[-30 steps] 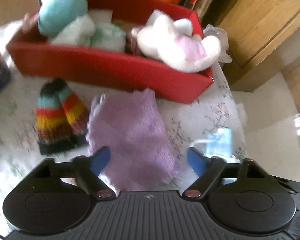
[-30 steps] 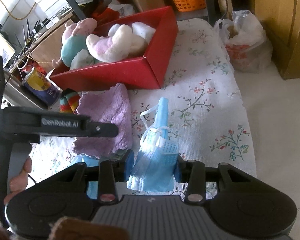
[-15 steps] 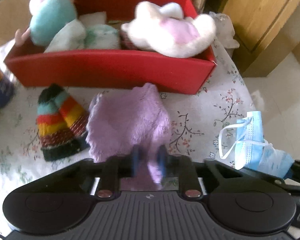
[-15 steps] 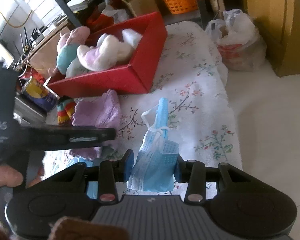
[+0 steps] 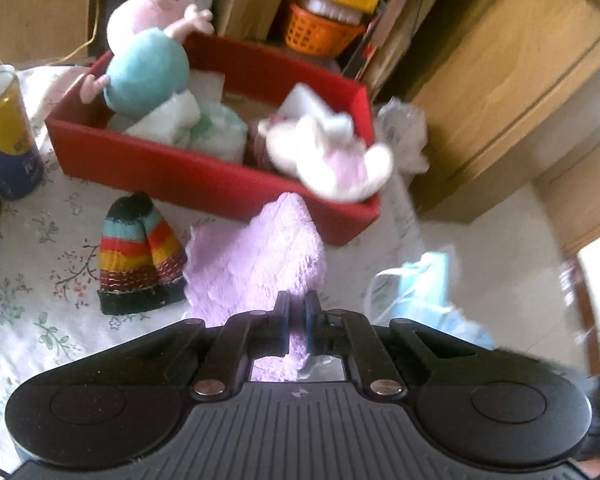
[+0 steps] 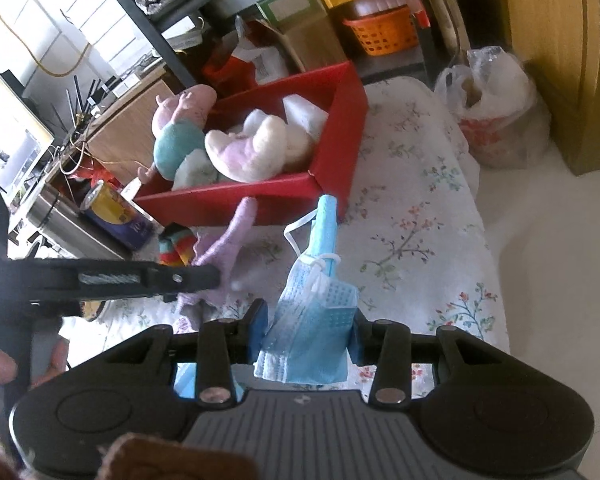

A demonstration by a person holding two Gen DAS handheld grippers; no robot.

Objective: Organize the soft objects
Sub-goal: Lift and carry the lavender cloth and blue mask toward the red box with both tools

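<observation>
floral cloth [image 5: 32, 280] | wooden cabinet [image 5: 500, 92] | red box [image 5: 204, 184]: two plush toys | left gripper [image 5: 296, 320] clamps purple cloth [image 5: 256, 264] | right gripper [image 6: 306, 330] clamps masks [image 6: 312, 320]

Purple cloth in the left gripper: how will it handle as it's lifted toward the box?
The purple cloth probably stays floppy: it hangs in a drooping peak from the left gripper. Likely light, since a thin pinch raises it. Its trailing edge may drag across the striped knit hat.
</observation>
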